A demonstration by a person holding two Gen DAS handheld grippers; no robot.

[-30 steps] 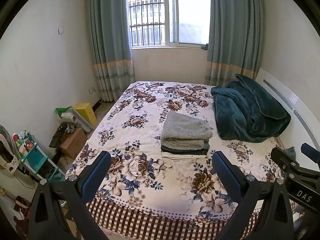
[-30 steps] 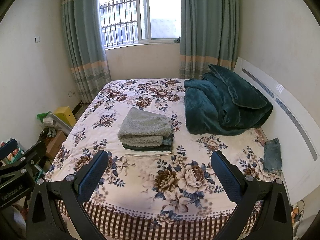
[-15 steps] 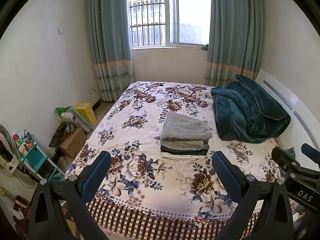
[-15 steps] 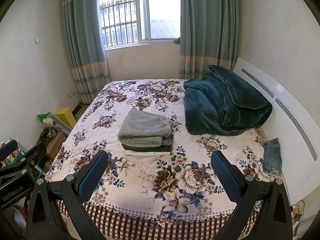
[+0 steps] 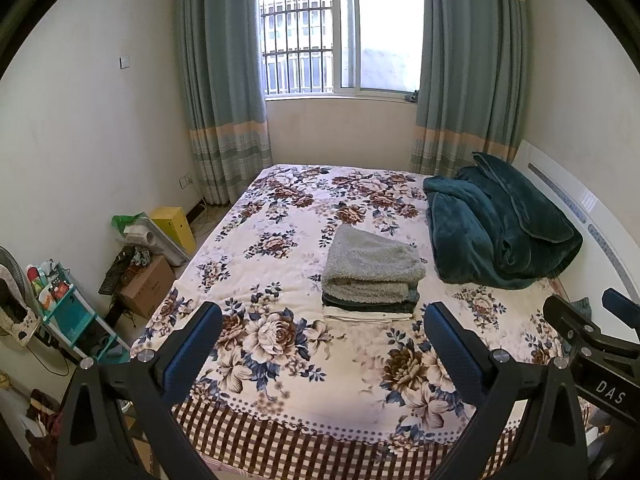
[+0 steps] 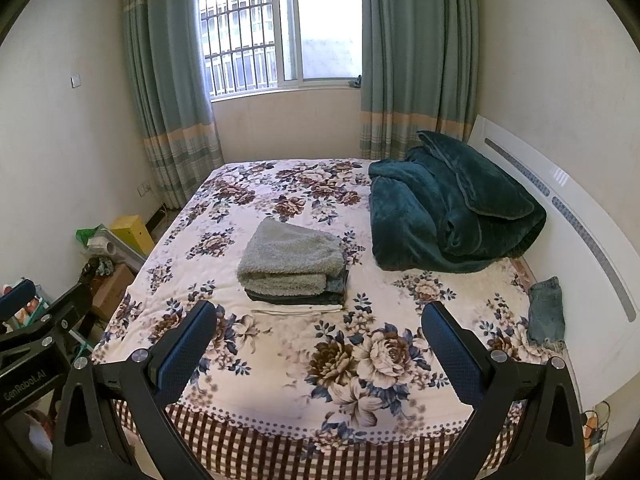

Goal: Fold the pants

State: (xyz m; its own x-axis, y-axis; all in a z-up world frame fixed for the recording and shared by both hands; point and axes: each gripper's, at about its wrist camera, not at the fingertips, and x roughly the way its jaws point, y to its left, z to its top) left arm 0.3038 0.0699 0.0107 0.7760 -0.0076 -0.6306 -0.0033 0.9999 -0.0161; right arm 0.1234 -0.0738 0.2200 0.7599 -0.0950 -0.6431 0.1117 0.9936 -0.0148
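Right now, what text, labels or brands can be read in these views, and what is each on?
"DAS": on the right gripper body, left wrist view.
"GenRobot.AI": on the left gripper body, right wrist view.
Packaging on the teal shelf: too small to read.
Nothing else legible.

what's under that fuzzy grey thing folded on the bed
Under the grey fleece piece lies a dark folded garment, then a white one on the bedspread. Only their edges show.
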